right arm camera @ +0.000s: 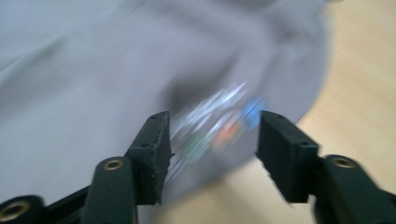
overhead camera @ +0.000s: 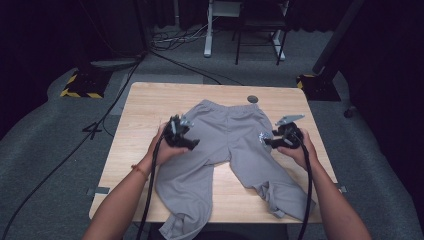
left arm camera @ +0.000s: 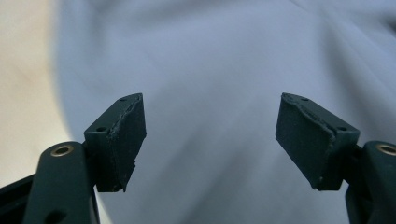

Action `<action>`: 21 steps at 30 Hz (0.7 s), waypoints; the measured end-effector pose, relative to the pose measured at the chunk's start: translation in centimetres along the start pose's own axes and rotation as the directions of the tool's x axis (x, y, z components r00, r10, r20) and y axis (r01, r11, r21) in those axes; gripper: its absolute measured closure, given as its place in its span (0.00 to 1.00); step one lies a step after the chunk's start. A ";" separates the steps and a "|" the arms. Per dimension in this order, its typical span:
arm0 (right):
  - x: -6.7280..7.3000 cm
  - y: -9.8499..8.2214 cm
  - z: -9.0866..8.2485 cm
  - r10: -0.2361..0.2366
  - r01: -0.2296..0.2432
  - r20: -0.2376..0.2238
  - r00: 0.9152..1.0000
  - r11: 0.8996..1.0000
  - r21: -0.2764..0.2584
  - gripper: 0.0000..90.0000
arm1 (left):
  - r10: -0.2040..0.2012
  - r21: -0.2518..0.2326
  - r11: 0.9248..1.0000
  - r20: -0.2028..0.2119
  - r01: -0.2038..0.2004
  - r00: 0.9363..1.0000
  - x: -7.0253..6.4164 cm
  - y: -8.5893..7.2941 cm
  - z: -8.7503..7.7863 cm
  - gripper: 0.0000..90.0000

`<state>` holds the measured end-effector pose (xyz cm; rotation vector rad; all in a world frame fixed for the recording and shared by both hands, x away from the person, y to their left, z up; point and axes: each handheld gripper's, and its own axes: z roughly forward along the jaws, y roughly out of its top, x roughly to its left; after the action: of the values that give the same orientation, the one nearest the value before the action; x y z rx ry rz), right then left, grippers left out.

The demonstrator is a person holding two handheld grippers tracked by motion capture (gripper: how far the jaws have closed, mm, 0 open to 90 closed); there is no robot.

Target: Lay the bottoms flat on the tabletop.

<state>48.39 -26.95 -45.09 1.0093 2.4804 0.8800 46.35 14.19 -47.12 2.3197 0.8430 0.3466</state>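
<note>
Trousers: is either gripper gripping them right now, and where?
Nothing is held. The left gripper and right gripper both stand open above the grey trousers, near the hips at either side, with the pads off the cloth.

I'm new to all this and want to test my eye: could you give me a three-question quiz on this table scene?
1. True or false: the grey trousers lie with the waistband at the far end of the wooden table.
2. What do the left gripper and the right gripper have pinched between their fingers? A) trouser cloth B) nothing C) a cable
3. Which gripper hovers over a shiny, multicoloured patch on the trousers?

Key: 1 true. 2 B; both sets of fingers stand apart above the cloth. 3 the right gripper.
</note>
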 end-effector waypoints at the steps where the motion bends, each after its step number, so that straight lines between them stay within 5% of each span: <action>1: 0.7 -0.8 -0.7 -0.020 0.020 -0.021 1.000 1.000 0.023 0.49 | 0.002 0.006 1.000 0.012 -0.002 1.000 -0.7 -1.2 -0.6 0.28; 4: 3.0 -3.3 -2.8 -0.054 0.057 -0.095 0.994 0.998 0.030 0.49 | 0.065 0.031 0.997 -0.018 -0.065 0.998 -2.9 -4.3 -2.3 0.28; 6: 4.7 -4.8 -4.0 -0.100 0.103 -0.079 0.992 0.994 0.037 0.47 | 0.074 0.032 0.997 0.006 -0.074 0.997 -4.1 -5.8 -3.3 0.28; 8: 5.9 -6.1 -4.8 -0.085 0.088 -0.126 0.988 0.996 0.024 0.47 | 0.100 0.034 0.994 -0.003 -0.100 0.995 -5.4 -6.8 -3.7 0.28; 12: 8.2 -8.5 -5.0 -0.113 0.120 -0.104 0.988 0.991 0.065 0.47 | 0.048 0.010 0.999 0.029 -0.048 0.998 -6.3 -7.9 -4.2 0.29; 16: 9.7 -10.1 -5.4 -0.083 0.091 -0.133 0.988 0.994 0.055 0.48 | 0.003 -0.018 1.000 0.034 -0.003 0.999 -6.4 -8.5 -4.1 0.28; 19: 11.5 -10.2 -5.9 -0.152 0.159 -0.125 0.981 0.986 0.053 0.46 | -0.005 -0.035 0.999 0.048 0.006 0.999 -6.1 -8.6 -3.8 0.24; 21: 12.4 -10.1 -6.3 -0.164 0.172 -0.177 0.971 0.985 0.033 0.46 | 0.004 -0.055 0.998 0.059 -0.001 0.998 -5.8 -8.7 -3.6 0.21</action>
<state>31.38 -26.45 -47.65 0.7512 2.6969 0.8919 36.16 17.28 -50.16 2.2690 0.7919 0.2972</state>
